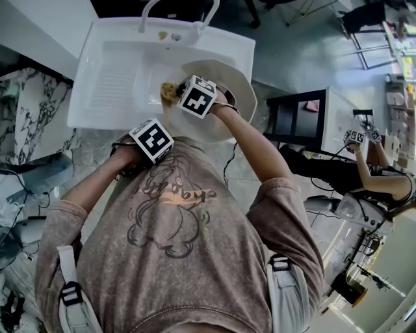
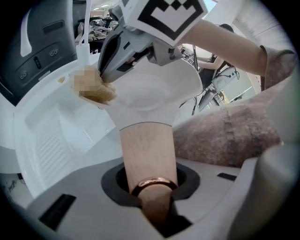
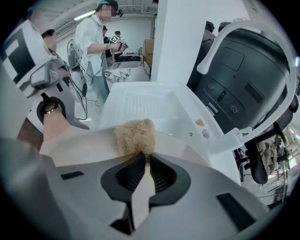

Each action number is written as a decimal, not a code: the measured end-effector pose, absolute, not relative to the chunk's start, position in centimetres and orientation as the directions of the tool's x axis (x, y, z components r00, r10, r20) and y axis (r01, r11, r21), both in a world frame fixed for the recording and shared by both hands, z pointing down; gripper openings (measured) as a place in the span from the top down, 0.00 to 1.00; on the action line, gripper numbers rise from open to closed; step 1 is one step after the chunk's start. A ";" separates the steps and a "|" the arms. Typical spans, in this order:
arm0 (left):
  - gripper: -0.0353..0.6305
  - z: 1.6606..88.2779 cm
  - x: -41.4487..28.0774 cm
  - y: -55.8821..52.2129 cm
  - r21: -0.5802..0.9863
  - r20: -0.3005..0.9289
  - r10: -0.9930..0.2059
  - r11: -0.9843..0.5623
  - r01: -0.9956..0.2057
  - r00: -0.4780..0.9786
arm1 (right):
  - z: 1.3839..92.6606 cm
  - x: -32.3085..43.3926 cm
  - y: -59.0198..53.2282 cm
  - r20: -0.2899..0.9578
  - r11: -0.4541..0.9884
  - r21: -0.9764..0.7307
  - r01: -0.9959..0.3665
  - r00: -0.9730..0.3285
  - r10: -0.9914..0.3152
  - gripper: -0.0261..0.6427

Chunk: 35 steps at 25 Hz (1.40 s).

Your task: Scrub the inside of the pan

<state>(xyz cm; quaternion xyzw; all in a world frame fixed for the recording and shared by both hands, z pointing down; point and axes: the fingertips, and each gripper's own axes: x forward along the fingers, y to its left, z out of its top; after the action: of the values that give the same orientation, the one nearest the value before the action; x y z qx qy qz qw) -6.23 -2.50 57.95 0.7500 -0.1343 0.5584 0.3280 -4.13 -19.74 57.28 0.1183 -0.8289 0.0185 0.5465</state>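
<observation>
A cream-white pan [image 1: 227,88] is held over the white sink [image 1: 117,78], tilted toward the basin. Its pale wooden handle [image 2: 147,154] with a copper ring runs back between the jaws of my left gripper [image 2: 152,197], which is shut on it. My right gripper [image 3: 143,157] is shut on a tan fibrous scrubber [image 3: 134,136]. The scrubber [image 1: 169,92] presses against the pan's left inner rim [image 2: 112,101]. In the head view the marker cubes hide both grippers' jaws.
The sink has a ribbed drainboard [image 1: 110,84] on its left and a white faucet [image 1: 175,13] at the back. A marble counter [image 1: 32,110] lies left. A black table [image 1: 299,117] and another person [image 1: 383,175] with grippers are at right.
</observation>
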 end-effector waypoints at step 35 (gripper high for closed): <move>0.79 58.2 -6.9 -2.0 0.363 0.920 0.191 -0.744 -0.561 0.341 | 59.4 8.4 -27.4 0.904 0.900 0.417 -0.128 -0.043 -0.425 0.89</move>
<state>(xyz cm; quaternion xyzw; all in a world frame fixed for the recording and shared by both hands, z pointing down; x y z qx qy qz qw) -6.95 -1.99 58.15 0.7471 -0.1237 0.5603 0.3355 8.36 -27.37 59.39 0.1939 -0.7133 -0.1120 0.6641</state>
